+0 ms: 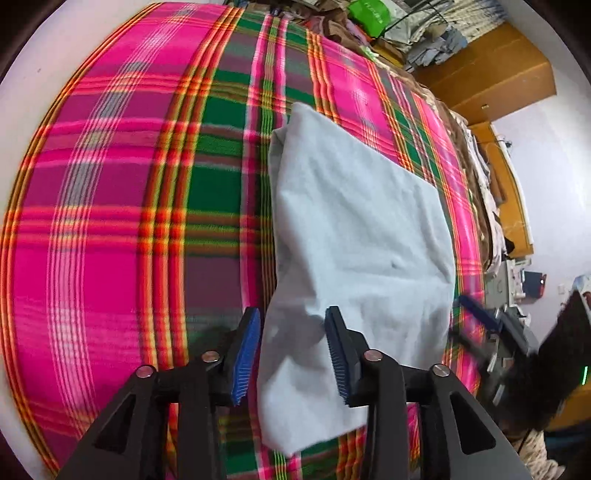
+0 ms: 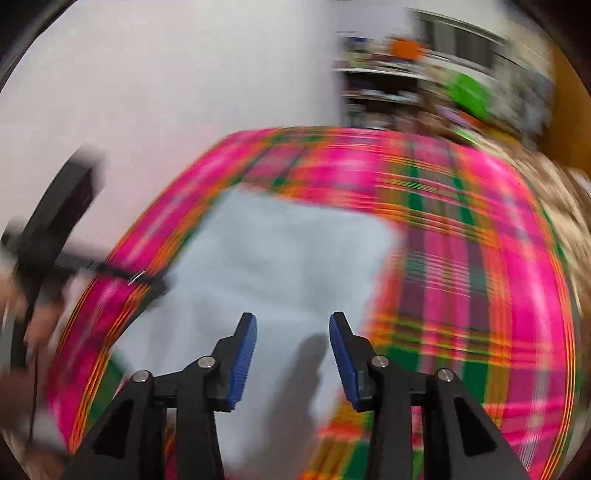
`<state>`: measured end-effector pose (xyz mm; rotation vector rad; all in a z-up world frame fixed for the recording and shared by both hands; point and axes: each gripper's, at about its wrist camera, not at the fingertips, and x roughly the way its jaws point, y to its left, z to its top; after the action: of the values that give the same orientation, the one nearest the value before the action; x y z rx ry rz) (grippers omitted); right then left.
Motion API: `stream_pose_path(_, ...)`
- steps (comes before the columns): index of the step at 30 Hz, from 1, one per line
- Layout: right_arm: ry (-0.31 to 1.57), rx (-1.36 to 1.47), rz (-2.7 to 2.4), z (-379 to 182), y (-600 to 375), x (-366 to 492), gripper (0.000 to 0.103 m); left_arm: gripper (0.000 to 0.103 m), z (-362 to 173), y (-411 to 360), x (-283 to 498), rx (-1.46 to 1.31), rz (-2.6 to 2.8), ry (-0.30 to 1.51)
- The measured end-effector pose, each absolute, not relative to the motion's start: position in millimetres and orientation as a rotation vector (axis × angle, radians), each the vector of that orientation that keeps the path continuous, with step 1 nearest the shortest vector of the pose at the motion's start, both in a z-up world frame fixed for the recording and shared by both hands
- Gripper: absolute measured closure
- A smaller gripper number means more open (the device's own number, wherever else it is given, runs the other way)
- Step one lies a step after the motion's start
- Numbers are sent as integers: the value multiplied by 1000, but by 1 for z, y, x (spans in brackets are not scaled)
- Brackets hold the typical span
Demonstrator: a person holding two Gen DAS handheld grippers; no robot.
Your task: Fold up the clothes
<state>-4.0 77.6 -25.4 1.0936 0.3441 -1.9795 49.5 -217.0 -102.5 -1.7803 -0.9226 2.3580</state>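
Observation:
A pale blue-grey folded cloth (image 1: 354, 236) lies on a pink, green and orange plaid blanket (image 1: 110, 184). My left gripper (image 1: 293, 321) is open, just above the cloth's near left edge, with nothing between its blue pads. My right gripper (image 2: 291, 325) is open and empty above the near part of the same cloth (image 2: 280, 251); that view is heavily blurred. The right gripper also shows at the right edge of the left wrist view (image 1: 491, 325). The left gripper shows at the left of the right wrist view (image 2: 110, 273).
The blanket (image 2: 461, 258) covers a bed set against a white wall (image 2: 166, 92). Piles of clothes and a green bag (image 1: 369, 14) lie beyond its far end. Wooden furniture (image 1: 491, 70) and clutter stand along the right side.

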Motion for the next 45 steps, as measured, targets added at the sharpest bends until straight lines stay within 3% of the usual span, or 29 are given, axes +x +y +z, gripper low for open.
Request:
stream_pose_path(5, 593, 1000, -1807, -41, 31, 57, 61, 64, -103, -215, 61, -1804, 2352, -961)
stream_pose_path(16, 779, 913, -1682, -72, -12, 115, 57, 62, -99, -220, 76, -1809, 2382, -1017)
stream_pose_path(22, 919, 828, -1713, -84, -20, 123, 61, 62, -100, -212, 62, -1798, 2378, -1063)
stream_pose_path(24, 881, 856, -1742, -80, -17, 116, 74, 62, -101, -213, 63, -1799, 2368, -1080)
stream_pose_path(25, 861, 871, -1756, -79, -15, 113, 88, 62, -103, -214, 63, -1800, 2361, -1090)
stream_pose_path(26, 842, 885, -1771, -77, -14, 110, 91, 62, -104, -214, 62, -1798, 2349, -1112)
stream_pose_path(30, 541, 1037, -1802, -59, 5, 76, 92, 58, -106, -218, 65, -1776, 2282, -1198)
stream_pose_path(32, 429, 1071, -1818, -49, 15, 65, 92, 35, -109, -220, 65, -1752, 2225, -1273)
stream_pose_path(39, 76, 1195, -1871, -39, 52, 39, 92, 28, -116, -222, 65, -1662, 2022, -1542)
stream_pose_path(45, 99, 1177, -1874, -37, 54, 42, 92, 28, -132, -210, 44, -1668, 1907, -1634)
